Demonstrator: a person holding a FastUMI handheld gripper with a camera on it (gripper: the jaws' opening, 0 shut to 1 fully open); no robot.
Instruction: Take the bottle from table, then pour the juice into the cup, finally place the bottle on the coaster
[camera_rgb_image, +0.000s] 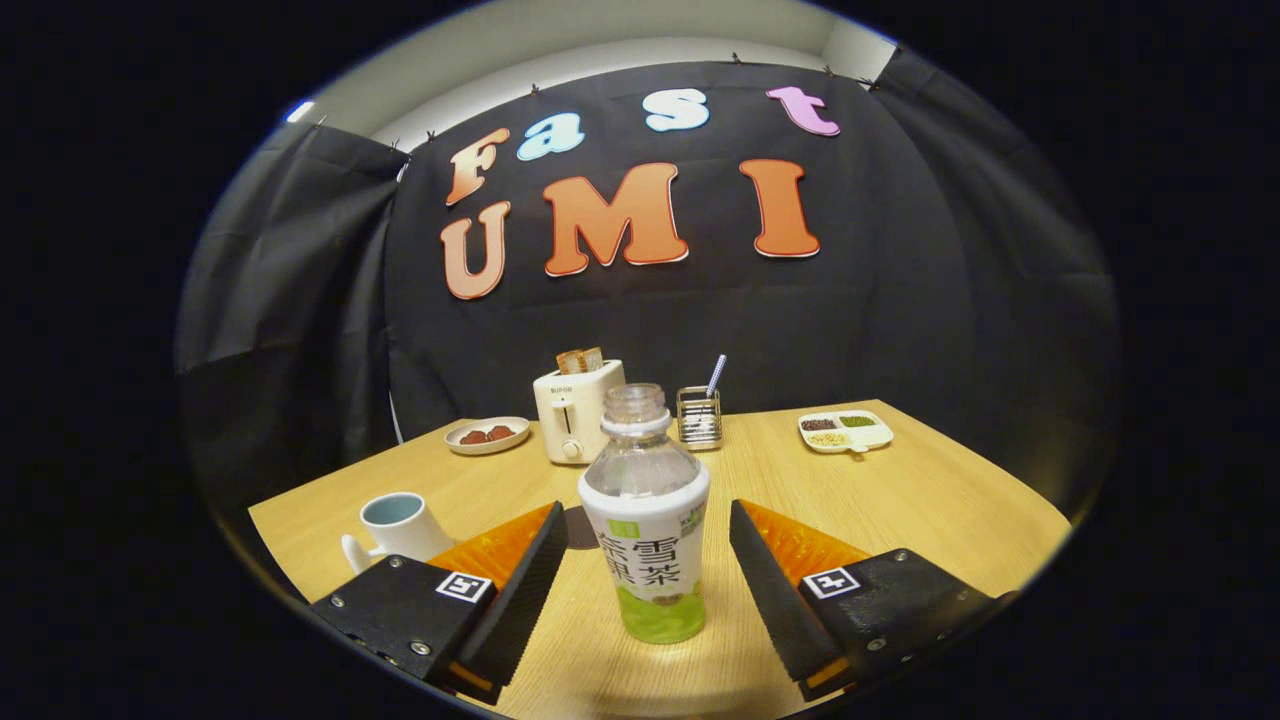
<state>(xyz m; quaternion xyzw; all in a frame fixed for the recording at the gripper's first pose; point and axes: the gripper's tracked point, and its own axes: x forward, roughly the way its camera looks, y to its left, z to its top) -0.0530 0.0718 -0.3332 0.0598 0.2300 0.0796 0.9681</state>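
The bottle stands upright on the table, its cap off and its long axis vertical, and it sits right between the two fingers of the gripper. The fingers are spread wide apart, one on each side of the bottle's labelled body, and neither touches it: a clear gap of bare tabletop shows on both sides. A little green juice lies at the bottom of the bottle; the upper part looks clear.

The relation that matters is this centring. The bottle is roughly midway between the fingers, perhaps a touch nearer the left one, so closing them should bring both inner faces onto the label at about the same time (a lopsided contact could nudge or tip an open bottle). The fingers already reach alongside the lower body, so I judge that little further advance is needed before squeezing.

The cup stands to the left, just beyond the left finger, with its handle facing the gripper's side. A small dark round patch, likely the coaster, lies on the table just behind the bottle and beside the left fingertip, partly hidden.
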